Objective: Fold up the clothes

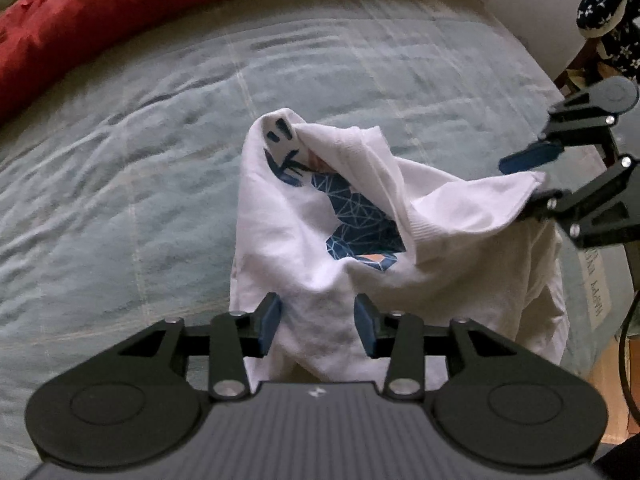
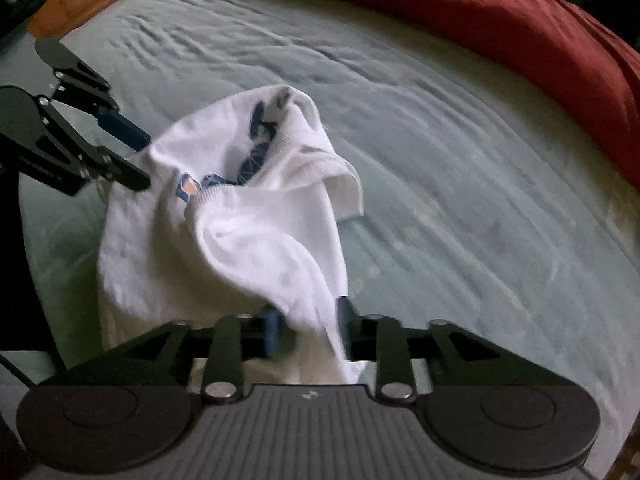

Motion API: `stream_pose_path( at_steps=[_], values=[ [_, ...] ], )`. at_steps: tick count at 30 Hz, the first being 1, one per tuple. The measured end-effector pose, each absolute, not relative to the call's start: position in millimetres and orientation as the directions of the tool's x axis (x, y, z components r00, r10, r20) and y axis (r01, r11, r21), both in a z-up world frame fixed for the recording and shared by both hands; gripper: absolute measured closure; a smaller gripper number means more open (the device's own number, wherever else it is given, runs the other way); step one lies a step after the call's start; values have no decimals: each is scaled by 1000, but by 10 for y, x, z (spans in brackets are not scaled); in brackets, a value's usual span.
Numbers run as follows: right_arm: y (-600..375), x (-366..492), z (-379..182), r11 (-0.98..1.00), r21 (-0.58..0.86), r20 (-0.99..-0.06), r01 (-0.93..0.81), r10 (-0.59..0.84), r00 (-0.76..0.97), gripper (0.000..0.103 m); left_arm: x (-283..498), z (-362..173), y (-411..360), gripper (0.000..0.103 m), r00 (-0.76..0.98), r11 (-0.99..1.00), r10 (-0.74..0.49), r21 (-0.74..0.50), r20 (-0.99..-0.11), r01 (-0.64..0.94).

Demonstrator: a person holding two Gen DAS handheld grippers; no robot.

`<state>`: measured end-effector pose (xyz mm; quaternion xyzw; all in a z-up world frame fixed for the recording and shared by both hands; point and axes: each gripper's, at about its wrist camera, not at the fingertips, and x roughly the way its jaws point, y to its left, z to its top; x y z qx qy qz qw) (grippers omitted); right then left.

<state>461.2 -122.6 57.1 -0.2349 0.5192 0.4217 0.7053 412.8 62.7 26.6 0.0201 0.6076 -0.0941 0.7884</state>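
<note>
We've got both the left gripper (image 1: 318, 322) and right gripper (image 2: 308, 330) pinching the white T-shirt (image 1: 304, 240), bunched and lifted over the bed (image 1: 120, 200), no neat fold visible, folding unfinished.

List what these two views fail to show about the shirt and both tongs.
- White shirt: its printed design is mostly folded inside, both views; its lower part is cut off behind the tongs' bodies.
- Left tongs: cloth fills the gap, so contact with the pads cannot be judged in the left view.
- Right tongs: motion blur smears the tips in the right view.
- Bed: the shirt covers the part under it.
</note>
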Motion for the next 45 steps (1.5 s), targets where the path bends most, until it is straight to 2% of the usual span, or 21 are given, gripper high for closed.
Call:
stream_pose_path(
  at_steps=[7,14,16,17,21,31,37,45],
  values=[
    [-1037,4698,627,459,132,-909,-878,410,78,59,4176,243,643,62,228,981,-132,-94,-965,171],
    [-986,4826,505,450,75,-931,-890,352,99,64,4194,215,669,62,226,981,-141,-105,-964,162],
    [-951,4791,412,429,90,-936,-899,345,71,72,4190,209,672,62,226,982,-139,-105,-964,159],
    [-927,4747,386,415,78,-939,-907,335,72,88,4189,210,677,62,225,981,-141,-107,-964,159],
    [-937,4745,386,412,-2,-947,-911,292,134,97,4183,223,702,62,226,982,-140,-106,-964,158],
    [-1588,5476,346,547,-280,-926,-789,62,371,97,4172,353,724,62,254,980,-148,-107,-956,166],
    [-1816,5675,216,590,-364,-903,-721,-34,429,96,4166,393,746,62,267,982,-143,-103,-953,159],
    [-1730,5424,403,606,-377,-881,-700,-2,473,77,4148,493,975,62,299,989,-117,-84,-947,121]
  ],
)
